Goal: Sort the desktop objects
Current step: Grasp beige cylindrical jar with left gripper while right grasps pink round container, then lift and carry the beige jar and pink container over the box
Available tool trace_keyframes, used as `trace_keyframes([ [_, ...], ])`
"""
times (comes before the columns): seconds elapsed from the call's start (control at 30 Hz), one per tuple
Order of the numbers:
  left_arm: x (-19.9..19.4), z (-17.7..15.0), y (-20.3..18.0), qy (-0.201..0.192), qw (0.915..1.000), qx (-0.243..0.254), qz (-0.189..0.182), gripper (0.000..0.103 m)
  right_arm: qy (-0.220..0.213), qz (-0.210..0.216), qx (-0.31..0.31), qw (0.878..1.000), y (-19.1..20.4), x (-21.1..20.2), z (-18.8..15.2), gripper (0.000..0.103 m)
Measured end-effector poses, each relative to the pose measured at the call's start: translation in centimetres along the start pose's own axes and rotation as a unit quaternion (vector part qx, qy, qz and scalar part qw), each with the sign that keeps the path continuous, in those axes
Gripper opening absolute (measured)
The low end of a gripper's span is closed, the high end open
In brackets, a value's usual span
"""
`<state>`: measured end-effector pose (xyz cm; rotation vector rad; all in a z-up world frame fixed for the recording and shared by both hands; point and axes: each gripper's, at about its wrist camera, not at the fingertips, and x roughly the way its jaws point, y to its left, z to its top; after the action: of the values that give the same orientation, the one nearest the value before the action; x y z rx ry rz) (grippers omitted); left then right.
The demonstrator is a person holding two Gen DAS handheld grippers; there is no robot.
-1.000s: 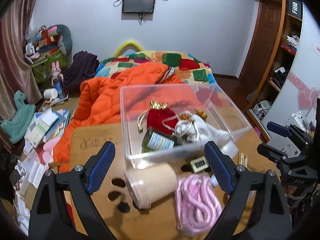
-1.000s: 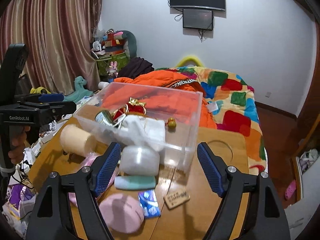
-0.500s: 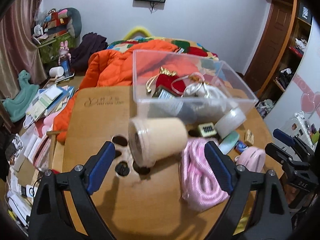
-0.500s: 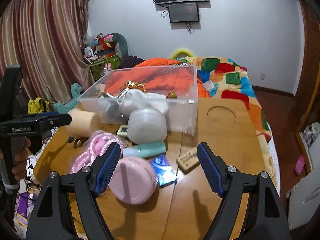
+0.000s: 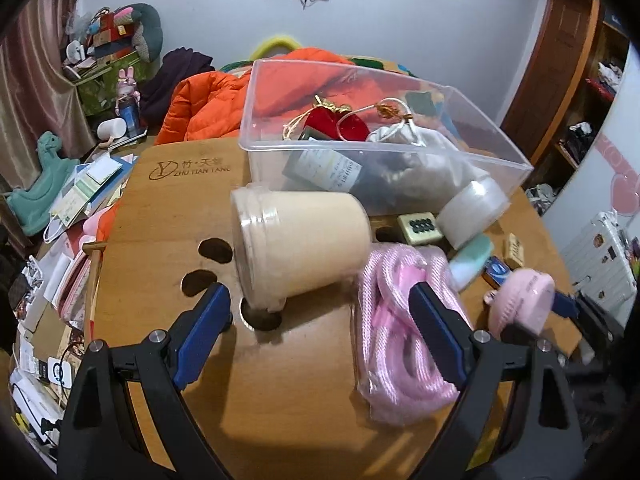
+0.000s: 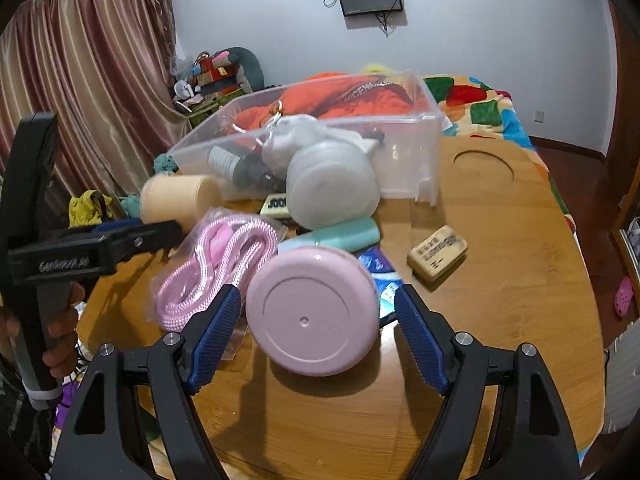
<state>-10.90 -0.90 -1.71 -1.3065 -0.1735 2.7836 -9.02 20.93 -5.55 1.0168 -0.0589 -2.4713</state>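
On the round wooden table [image 5: 280, 380], a beige jar [image 5: 300, 240] lies on its side just beyond my open left gripper [image 5: 320, 332]. A bagged pink rope [image 5: 400, 320] lies under that gripper's right finger. My right gripper [image 6: 316, 324] is open, and a pink round case [image 6: 312, 312] stands between its fingers with a small gap on each side. Behind the case lie a teal tube [image 6: 344, 236], a white tub [image 6: 332, 188], a tile [image 6: 276, 204] and an eraser [image 6: 438, 252]. The clear bin [image 6: 420, 128] holds a bottle, pouches and a red bag.
A person's hand [image 6: 60, 332] holds the left gripper [image 6: 120, 240] at the table's left edge. An orange jacket [image 5: 208, 108] and a bed lie behind the bin. Papers and toys cover the floor [image 5: 72, 200] to the left. Holes [image 5: 216, 250] pierce the tabletop.
Both grippers have sunk toward the table. The left one now hangs just before the beige jar and over the pink rope. The right one's fingers have come down on either side of the pink case.
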Motion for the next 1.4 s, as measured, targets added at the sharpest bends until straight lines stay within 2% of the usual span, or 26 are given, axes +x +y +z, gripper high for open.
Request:
trace_keyframes([
  [0.2, 1.5, 1.1, 0.5, -0.002, 0.9993, -0.034, 0.013, 0.091, -0.002, -0.003, 0.000, 1.000, -0.3, 0.6, -0.4, 0.075],
  [0.27, 2.2, 1.3, 0.8, 0.005, 0.9988, -0.048, 0.007, 0.091, -0.005, 0.006, 0.008, 1.000, -0.6, 0.6, -0.4, 0.070],
  [0.3, 2.4, 1.4, 0.9, 0.006, 0.9986, -0.053, 0.008, 0.091, -0.005, 0.012, 0.011, 1.000, -0.8, 0.5, -0.4, 0.063],
  [0.53, 3.3, 1.2, 1.4, -0.007, 0.9968, -0.075, 0.025, 0.091, -0.004, 0.023, 0.016, 1.000, -1.1, 0.5, -0.4, 0.063],
  [0.57, 3.2, 1.1, 1.5, -0.010, 0.9968, -0.077, 0.020, 0.088, -0.003, 0.024, 0.016, 1.000, -1.0, 0.5, -0.4, 0.063],
  [0.6, 3.1, 1.1, 1.5, -0.015, 0.9969, -0.077, 0.013, 0.085, -0.003, 0.025, 0.017, 1.000, -1.0, 0.5, -0.4, 0.063],
  [0.7, 2.9, 0.9, 1.3, -0.022, 0.9973, -0.068, 0.016, 0.085, -0.004, 0.027, 0.021, 0.999, -1.1, 0.3, -0.2, 0.063],
  [0.87, 2.3, 0.2, 0.9, -0.033, 0.9976, -0.048, 0.037, 0.084, -0.008, 0.020, 0.015, 1.000, -0.9, -0.1, 0.1, 0.063],
  [1.03, 1.6, -0.6, 1.8, -0.037, 0.9970, -0.060, 0.031, 0.084, -0.012, 0.018, 0.021, 1.000, -1.2, -0.4, 0.4, 0.063],
  [1.07, 1.5, -0.8, 2.0, -0.039, 0.9968, -0.062, 0.030, 0.083, -0.013, 0.020, 0.022, 0.999, -1.2, -0.6, 0.6, 0.063],
  [1.1, 1.0, -0.9, 1.9, -0.046, 0.9969, -0.058, 0.027, 0.072, -0.015, 0.021, 0.022, 0.999, -1.2, -0.7, 0.7, 0.063],
  [1.13, 0.5, -0.9, 1.6, -0.053, 0.9969, -0.048, 0.030, 0.071, -0.018, 0.020, 0.020, 0.999, -1.2, -0.9, 0.9, 0.063],
  [1.17, -0.2, -0.8, 1.0, -0.063, 0.9961, -0.030, 0.054, 0.069, -0.020, 0.017, 0.018, 0.999, -1.1, -1.0, 1.0, 0.063],
  [1.23, -0.7, -0.8, 0.3, -0.071, 0.9952, -0.006, 0.067, 0.069, -0.023, 0.016, 0.016, 0.999, -1.1, -1.1, 1.3, 0.063],
  [1.4, -1.0, -1.3, 0.4, -0.069, 0.9964, 0.002, 0.049, 0.068, -0.028, 0.018, 0.022, 0.999, -1.2, -1.4, 1.7, 0.063],
])
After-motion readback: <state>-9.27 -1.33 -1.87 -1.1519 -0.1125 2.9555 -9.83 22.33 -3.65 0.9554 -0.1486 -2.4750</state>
